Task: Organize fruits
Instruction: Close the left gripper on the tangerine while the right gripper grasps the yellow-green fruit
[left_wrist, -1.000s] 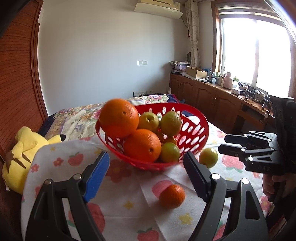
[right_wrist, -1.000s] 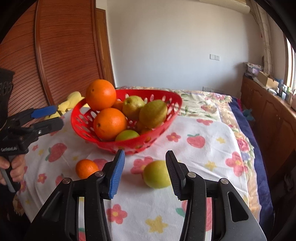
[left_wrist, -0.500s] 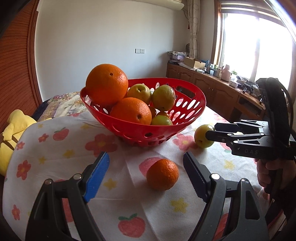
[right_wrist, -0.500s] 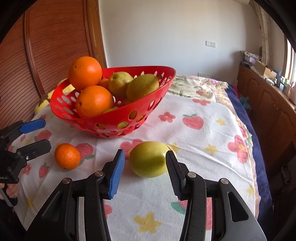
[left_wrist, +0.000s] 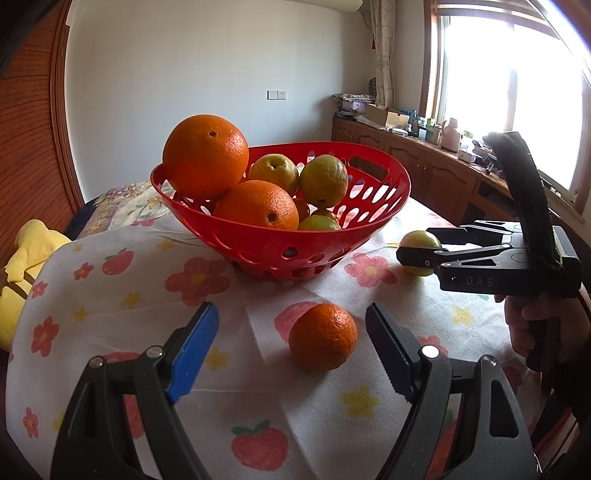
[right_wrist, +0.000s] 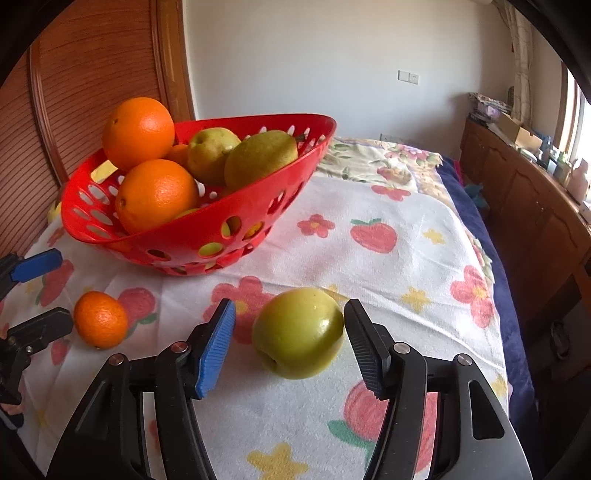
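A flower-and-strawberry tablecloth (right_wrist: 406, 229) covers the table where I work, and on it stands the red basket (left_wrist: 332, 240), already heaped with two big oranges and several yellow-green fruits. Two pieces lie loose on the cloth in front of it. The green apple (right_wrist: 299, 332) sits squarely between the spread fingers of my right gripper (right_wrist: 288, 343), its stem end tipped toward me and to the left; the black finger is just beside its right flank, the blue pad stands a little off its left, and neither touches it. The small mandarin (left_wrist: 323, 336) lies ahead of my left gripper (left_wrist: 291, 347), nearer the black finger than the blue one, with both fingers wide apart and holding nothing. Each hand is level and low over the cloth, fingers pointing toward the basket, each nearest its own fruit. By my reckoning the right hand is the better placed: a plain squeeze should take the apple, which is round enough that no turning of the wrist is called for, while the left would do well to shift a touch rightward to centre the mandarin first.
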